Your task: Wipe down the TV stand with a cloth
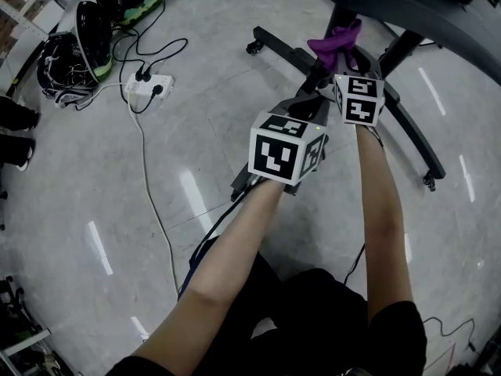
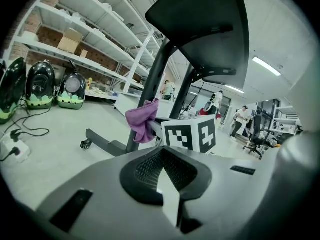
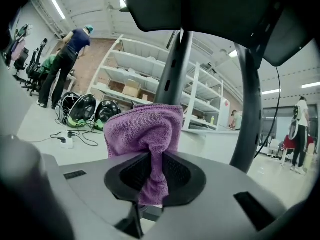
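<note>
The black TV stand stands on wheeled legs on the pale floor, and its dark panel overhangs the top right. My right gripper is shut on a purple cloth, which it holds up against the stand's post. In the right gripper view the cloth bunches out between the jaws of the right gripper, in front of the post. My left gripper sits just left of the right one, shut with nothing in it. The left gripper view shows the left gripper behind the cloth and the post.
A white power strip with cables lies on the floor at the left, beside black-and-green cases. Shelving lines the far wall. People and office chairs are in the background.
</note>
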